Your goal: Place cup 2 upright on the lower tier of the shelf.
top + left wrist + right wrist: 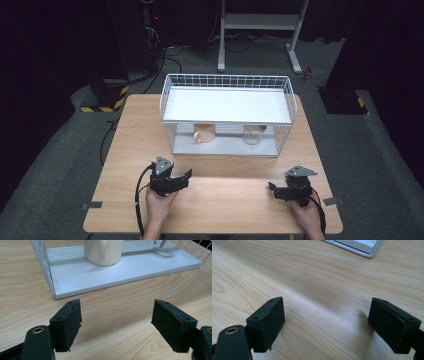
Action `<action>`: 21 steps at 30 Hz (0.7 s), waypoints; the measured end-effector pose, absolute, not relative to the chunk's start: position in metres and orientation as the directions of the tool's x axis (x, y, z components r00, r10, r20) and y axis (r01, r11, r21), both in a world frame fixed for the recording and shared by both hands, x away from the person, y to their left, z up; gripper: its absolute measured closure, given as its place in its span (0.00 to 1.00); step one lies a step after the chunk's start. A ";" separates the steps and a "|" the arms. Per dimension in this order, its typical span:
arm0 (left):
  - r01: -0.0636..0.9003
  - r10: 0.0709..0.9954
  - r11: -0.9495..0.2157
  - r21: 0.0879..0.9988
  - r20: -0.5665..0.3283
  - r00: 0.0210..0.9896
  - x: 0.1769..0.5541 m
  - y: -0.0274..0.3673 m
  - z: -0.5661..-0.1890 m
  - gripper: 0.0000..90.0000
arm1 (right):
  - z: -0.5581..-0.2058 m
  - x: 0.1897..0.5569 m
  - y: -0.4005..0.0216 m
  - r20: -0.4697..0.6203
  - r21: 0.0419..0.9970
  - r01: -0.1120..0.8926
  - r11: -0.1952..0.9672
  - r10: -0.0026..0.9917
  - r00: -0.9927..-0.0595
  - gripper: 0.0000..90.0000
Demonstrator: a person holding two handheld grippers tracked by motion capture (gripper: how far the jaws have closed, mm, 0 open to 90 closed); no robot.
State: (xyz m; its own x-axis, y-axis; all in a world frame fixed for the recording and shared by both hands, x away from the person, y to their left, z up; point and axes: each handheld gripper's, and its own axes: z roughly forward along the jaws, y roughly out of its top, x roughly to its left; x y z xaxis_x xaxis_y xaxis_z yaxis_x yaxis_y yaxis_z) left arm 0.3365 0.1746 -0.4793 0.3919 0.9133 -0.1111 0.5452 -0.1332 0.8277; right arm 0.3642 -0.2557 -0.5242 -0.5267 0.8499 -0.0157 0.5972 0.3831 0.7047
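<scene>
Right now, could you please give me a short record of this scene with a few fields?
table: wooden table
rack: white wire rack at the far side, two levels
lower shelf: cream mug to the left, clear glass to the right
left gripper: open, holding nothing, facing the rack
right gripper: open, holding nothing, over bare wood

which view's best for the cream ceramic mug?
Left gripper view: the cream ceramic mug is close, handle facing the camera, top cropped. The high view shows it small under the rack shelf; the right gripper view looks at tabletop.

Right gripper (pixel 327 325) fingers (pixel 270 323) apart over bare table (pixel 317 285).
</scene>
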 end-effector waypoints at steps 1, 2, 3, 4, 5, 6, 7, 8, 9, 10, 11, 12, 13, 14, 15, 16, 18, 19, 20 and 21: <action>0.545 0.913 -0.132 0.828 -0.113 0.393 0.336 0.175 -0.480 0.27 | -0.524 0.364 -0.256 -0.016 0.705 0.597 0.383 0.850 -0.527 0.15; 0.545 0.914 -0.128 0.829 -0.115 0.389 0.335 0.175 -0.480 0.27 | -0.524 0.364 -0.256 -0.016 0.705 0.597 0.383 0.850 -0.527 0.15; 0.543 0.914 -0.129 0.830 -0.113 0.390 0.334 0.176 -0.480 0.27 | -0.524 0.364 -0.256 -0.016 0.705 0.597 0.383 0.850 -0.527 0.15; 0.544 0.915 -0.127 0.830 -0.115 0.388 0.333 0.176 -0.480 0.27 | -0.524 0.364 -0.256 -0.016 0.705 0.597 0.383 0.850 -0.527 0.15; 0.545 0.915 -0.127 0.829 -0.114 0.387 0.333 0.177 -0.480 0.27 | -0.524 0.364 -0.256 -0.016 0.705 0.597 0.383 0.850 -0.527 0.15; 0.543 0.915 -0.133 0.829 -0.108 0.389 0.332 0.177 -0.481 0.27 | -0.524 0.364 -0.256 -0.016 0.705 0.597 0.383 0.850 -0.527 0.15; 0.545 0.916 -0.131 0.828 -0.110 0.387 0.331 0.177 -0.481 0.27 | -0.524 0.364 -0.256 -0.016 0.705 0.597 0.383 0.850 -0.527 0.15; 0.547 0.916 -0.130 0.827 -0.110 0.385 0.330 0.177 -0.482 0.27 | -0.524 0.364 -0.256 -0.016 0.705 0.597 0.383 0.850 -0.527 0.15; 0.548 0.916 -0.133 0.826 -0.109 0.386 0.330 0.178 -0.483 0.27 | -0.524 0.364 -0.256 -0.016 0.705 0.597 0.384 0.850 -0.527 0.15; 0.549 0.917 -0.132 0.825 -0.109 0.384 0.329 0.178 -0.483 0.27 | -0.524 0.364 -0.256 -0.016 0.705 0.597 0.383 0.850 -0.527 0.15; 0.549 0.917 -0.132 0.825 -0.109 0.385 0.329 0.178 -0.484 0.27 | -0.524 0.364 -0.256 -0.016 0.705 0.597 0.383 0.850 -0.527 0.15; 0.552 0.916 -0.138 0.822 -0.106 0.386 0.328 0.179 -0.484 0.27 | -0.524 0.364 -0.256 -0.016 0.705 0.597 0.383 0.850 -0.527 0.15; 0.552 0.917 -0.138 0.822 -0.105 0.385 0.328 0.179 -0.485 0.26 | -0.524 0.364 -0.256 -0.016 0.705 0.597 0.383 0.850 -0.527 0.15; 0.551 0.918 -0.136 0.823 -0.105 0.383 0.327 0.180 -0.485 0.26 | -0.524 0.364 -0.256 -0.016 0.705 0.597 0.383 0.850 -0.527 0.15; 0.552 0.917 -0.140 0.822 -0.103 0.385 0.327 0.180 -0.485 0.26 | -0.524 0.364 -0.256 -0.016 0.705 0.597 0.383 0.850 -0.527 0.15; 0.551 0.918 -0.140 0.823 -0.100 0.384 0.326 0.180 -0.485 0.26 | -0.524 0.364 -0.256 -0.016 0.705 0.597 0.383 0.850 -0.527 0.15; 0.551 0.919 -0.140 0.823 -0.100 0.382 0.326 0.181 -0.486 0.26 | -0.524 0.364 -0.256 -0.016 0.705 0.597 0.383 0.850 -0.527 0.15; 0.554 0.920 -0.137 0.821 -0.102 0.379 0.325 0.181 -0.487 0.26 | -0.524 0.364 -0.256 -0.016 0.705 0.597 0.383 0.850 -0.527 0.15; 0.553 0.920 -0.140 0.821 -0.099 0.380 0.325 0.181 -0.488 0.26 | -0.524 0.364 -0.256 -0.016 0.705 0.597 0.383 0.850 -0.527 0.15; 0.555 0.921 -0.137 0.821 -0.101 0.376 0.325 0.181 -0.489 0.26 | -0.524 0.364 -0.256 -0.016 0.705 0.597 0.383 0.850 -0.527 0.15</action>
